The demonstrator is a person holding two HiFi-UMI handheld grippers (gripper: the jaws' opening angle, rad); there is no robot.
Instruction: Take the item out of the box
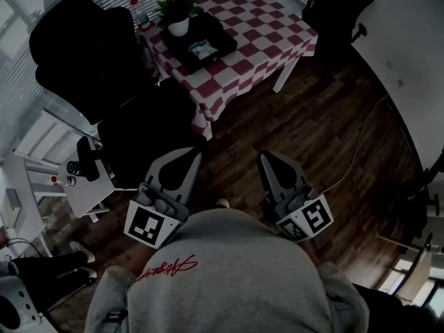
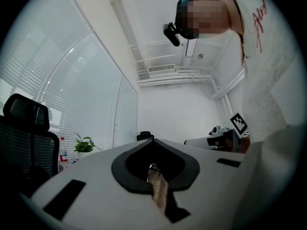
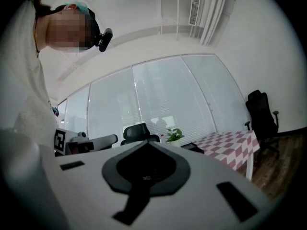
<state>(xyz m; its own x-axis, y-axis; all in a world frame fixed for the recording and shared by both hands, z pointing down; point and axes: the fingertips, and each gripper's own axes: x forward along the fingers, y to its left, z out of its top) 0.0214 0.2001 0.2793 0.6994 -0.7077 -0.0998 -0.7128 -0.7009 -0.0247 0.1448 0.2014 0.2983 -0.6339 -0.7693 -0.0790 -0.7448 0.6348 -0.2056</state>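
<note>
A black box [image 1: 225, 47] stands on the red-and-white checkered table [image 1: 277, 30], far ahead of me, with a small pale item [image 1: 202, 46] inside it. My left gripper [image 1: 196, 156] and right gripper [image 1: 266, 156] are held close to my body over the wooden floor and point toward the table. Neither holds anything. In the left gripper view the left gripper [image 2: 152, 140] has its jaws together, with only a thin slit of floor showing. In the right gripper view the right gripper [image 3: 146, 142] is shut and the table [image 3: 230, 145] lies ahead to the right.
A potted plant [image 1: 177, 9] and a bottle [image 1: 141, 14] stand next to the box. Black office chairs [image 1: 90, 47] crowd the table's left side, and another chair [image 1: 340, 5] stands at its right. A white cart [image 1: 76, 179] is at my left. A cable [image 1: 354, 151] crosses the floor.
</note>
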